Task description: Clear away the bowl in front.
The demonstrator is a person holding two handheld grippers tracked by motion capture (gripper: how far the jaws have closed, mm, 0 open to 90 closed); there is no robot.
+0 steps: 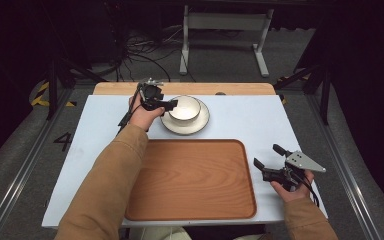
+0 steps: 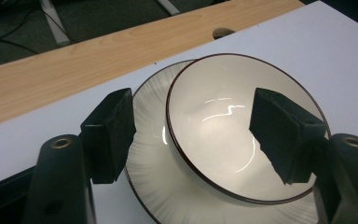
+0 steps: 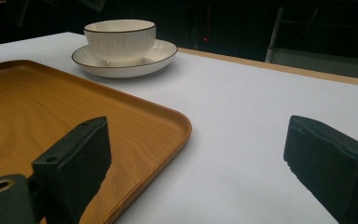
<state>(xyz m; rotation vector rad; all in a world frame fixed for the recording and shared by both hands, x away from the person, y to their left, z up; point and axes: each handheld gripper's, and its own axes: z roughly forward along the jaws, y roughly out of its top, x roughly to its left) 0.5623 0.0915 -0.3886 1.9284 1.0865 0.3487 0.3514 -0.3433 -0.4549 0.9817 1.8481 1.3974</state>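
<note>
Bowl (image 2: 235, 135) on its saucer (image 2: 158, 186) sits between my spread left claw (image 2: 196, 135); my right claw (image 3: 198, 168) gapes beside the tray (image 3: 51, 116).

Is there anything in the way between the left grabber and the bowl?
No, nothing visible is in the way. The left gripper is open right at the bowl, one jaw over the plate outside the rim and the other over the bowl's inside. The bowl sits on that plate.
</note>
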